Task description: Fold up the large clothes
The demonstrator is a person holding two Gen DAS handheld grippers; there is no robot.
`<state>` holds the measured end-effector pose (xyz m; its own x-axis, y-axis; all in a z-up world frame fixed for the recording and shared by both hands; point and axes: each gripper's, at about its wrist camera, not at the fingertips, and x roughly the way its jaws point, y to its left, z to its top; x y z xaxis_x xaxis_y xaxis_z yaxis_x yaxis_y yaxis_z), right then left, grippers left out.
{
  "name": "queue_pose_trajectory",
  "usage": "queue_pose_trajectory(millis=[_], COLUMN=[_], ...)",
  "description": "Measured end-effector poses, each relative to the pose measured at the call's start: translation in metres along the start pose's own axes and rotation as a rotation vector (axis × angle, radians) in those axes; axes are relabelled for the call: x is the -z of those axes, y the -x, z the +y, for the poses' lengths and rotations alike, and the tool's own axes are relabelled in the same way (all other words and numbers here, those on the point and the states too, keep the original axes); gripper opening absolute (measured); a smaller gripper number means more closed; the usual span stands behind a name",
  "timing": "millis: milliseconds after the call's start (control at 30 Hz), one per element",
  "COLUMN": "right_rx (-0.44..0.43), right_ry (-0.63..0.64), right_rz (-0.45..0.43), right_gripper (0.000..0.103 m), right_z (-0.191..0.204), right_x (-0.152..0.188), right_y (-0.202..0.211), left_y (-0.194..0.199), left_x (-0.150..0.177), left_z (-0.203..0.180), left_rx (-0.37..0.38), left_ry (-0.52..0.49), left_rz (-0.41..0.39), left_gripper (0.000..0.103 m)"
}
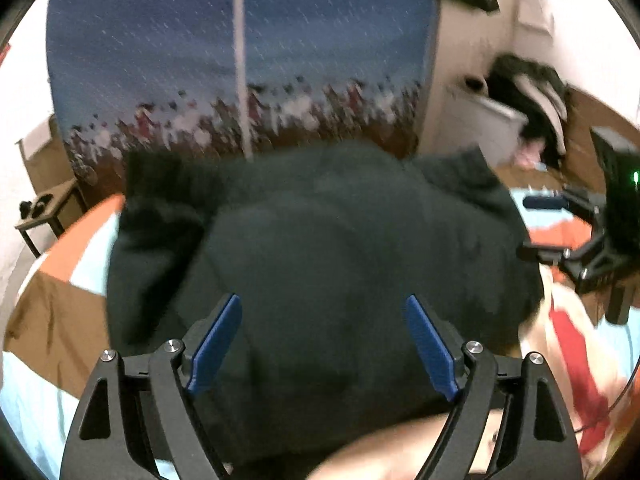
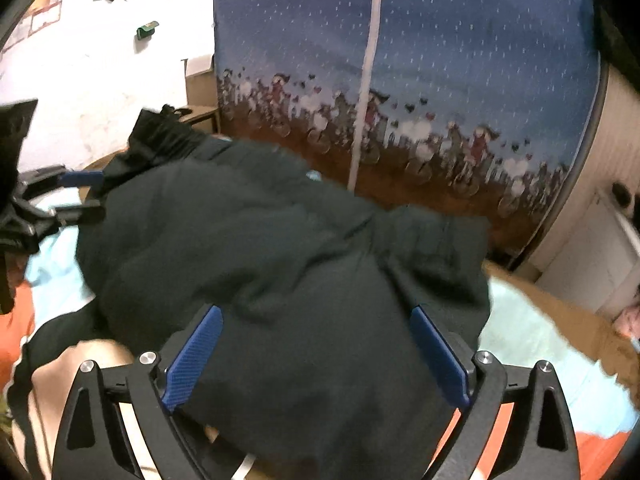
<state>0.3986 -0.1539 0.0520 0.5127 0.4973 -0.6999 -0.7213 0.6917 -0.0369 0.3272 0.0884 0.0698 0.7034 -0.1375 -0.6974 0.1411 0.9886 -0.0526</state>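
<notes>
Here the dark green jacket (image 1: 320, 248) lies bunched and puffy on the patchwork bedspread (image 1: 60, 312); left tool (image 1: 324, 344) and right tool (image 2: 316, 356) both gape wide, gripping nothing.

— What do the rigs look like?
— Each gripper (image 1: 324, 344) is a black plastic frame with silver round screws; ribbed blue finger pads (image 2: 192, 356), same on the right gripper (image 2: 316, 356).

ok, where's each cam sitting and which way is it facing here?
Left wrist: on the left gripper, looking down over its open blue fingers at the dark garment; right gripper at the right edge.
Right wrist: on the right gripper, jaws open over the same garment; left gripper at the left edge.
Shared: garment, patchwork bedspread, blue curtain.
</notes>
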Motion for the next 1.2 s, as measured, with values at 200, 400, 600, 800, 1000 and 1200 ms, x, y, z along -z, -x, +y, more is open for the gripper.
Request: queue_pose_trajectory(millis=[200,400,600,800,1000,1200], right_rx=[-0.031,-0.030,-0.027,-0.023,-0.010,0.018], right_ry=[-0.071,-0.057,-0.081,-0.106,-0.135,-0.208], right_rz=[0.088,0.055,-0.012,-0.042,-0.074,-0.079], right_gripper=[0.096,0.103,0.103,0.103,0.103,0.103], right_z=[-0.001,-0.002,-0.006,-0.012,-0.028,-0.048], right_x=[0.033,0.028,0.007,-0.013,-0.031,-0.046], right_y=[-0.034,-0.065,-0.090,-0.110,-0.115,-0.128], left_y=[-0.031,-0.051,-0.068,-0.081,-0.078,-0.077], left_x=[0.028,0.018,0.005,-0.006,-0.022,-0.036], left_z=[-0.010,-0.011,-0.006,0.008,0.035,0.075], left_rx=[0.005,-0.059,-0.139,-0.176,-0.189,-0.216], left_ry=[0.006,0.049,0.066,0.103,0.164,0.282], left_rz=[0.067,0.038,-0.006,-0.032,-0.076,-0.099], left_gripper=[0.080,0.088,0.097,0.101,0.102,0.102])
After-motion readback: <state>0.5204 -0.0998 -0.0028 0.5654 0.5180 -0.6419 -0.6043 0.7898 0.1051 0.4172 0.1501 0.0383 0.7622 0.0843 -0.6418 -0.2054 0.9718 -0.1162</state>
